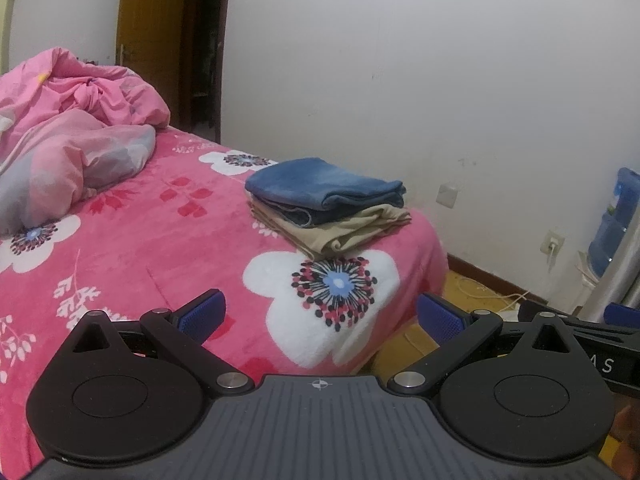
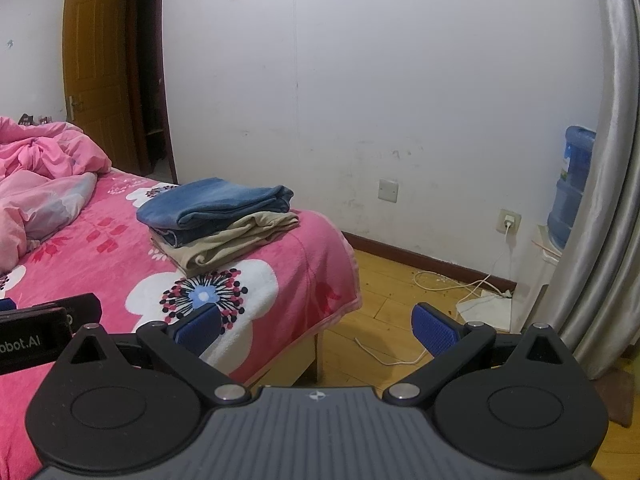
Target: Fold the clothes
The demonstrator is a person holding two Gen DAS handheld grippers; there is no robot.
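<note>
Two folded garments sit stacked near the far corner of the bed (image 1: 160, 248): blue folded jeans (image 1: 324, 184) on top of tan folded trousers (image 1: 340, 232), both resting on the pink flowered blanket (image 2: 100, 264). A crumpled pink quilt (image 1: 72, 120) lies heaped further up the bed, well apart from the stack. The left gripper (image 1: 320, 316) and the right gripper (image 2: 316, 324) hover short of the stack, side by side, each with jaws spread wide and holding nothing.
</note>
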